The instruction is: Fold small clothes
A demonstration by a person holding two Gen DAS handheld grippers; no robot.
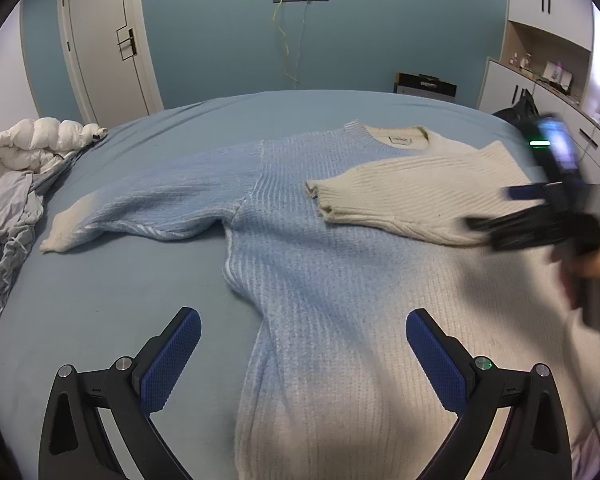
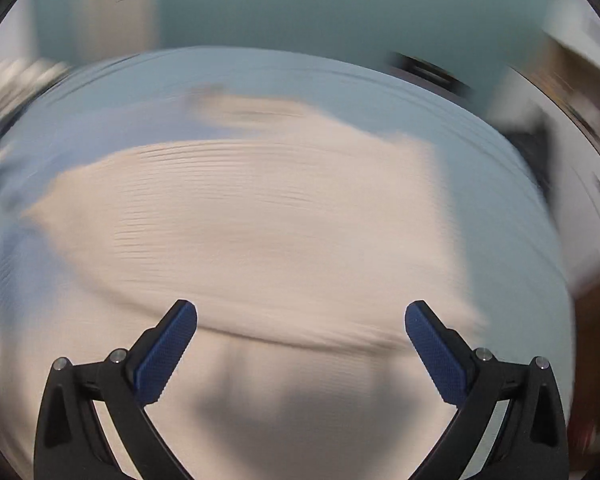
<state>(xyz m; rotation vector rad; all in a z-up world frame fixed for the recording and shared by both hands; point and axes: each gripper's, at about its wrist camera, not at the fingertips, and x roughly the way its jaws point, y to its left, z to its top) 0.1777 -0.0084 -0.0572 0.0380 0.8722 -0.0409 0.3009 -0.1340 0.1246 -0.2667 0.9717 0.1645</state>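
Observation:
A knitted sweater [image 1: 324, 248], blue fading to cream, lies flat on the blue bed [image 1: 100, 300]. Its cream right sleeve [image 1: 400, 196] is folded in across the chest; the left sleeve [image 1: 140, 204] lies stretched out to the left. My left gripper [image 1: 303, 322] is open and empty above the sweater's lower body. My right gripper [image 2: 301, 314] is open and empty over the cream part of the sweater [image 2: 260, 220]; this view is motion-blurred. In the left wrist view the right gripper [image 1: 496, 208] shows blurred at the sweater's right side.
A white puffy jacket [image 1: 36, 144] and crumpled grey cloth [image 1: 8, 232] lie at the bed's left edge. A door [image 1: 104, 40] stands far left, white cabinets [image 1: 548, 92] at the right, and a dark box [image 1: 424, 84] sits beyond the bed.

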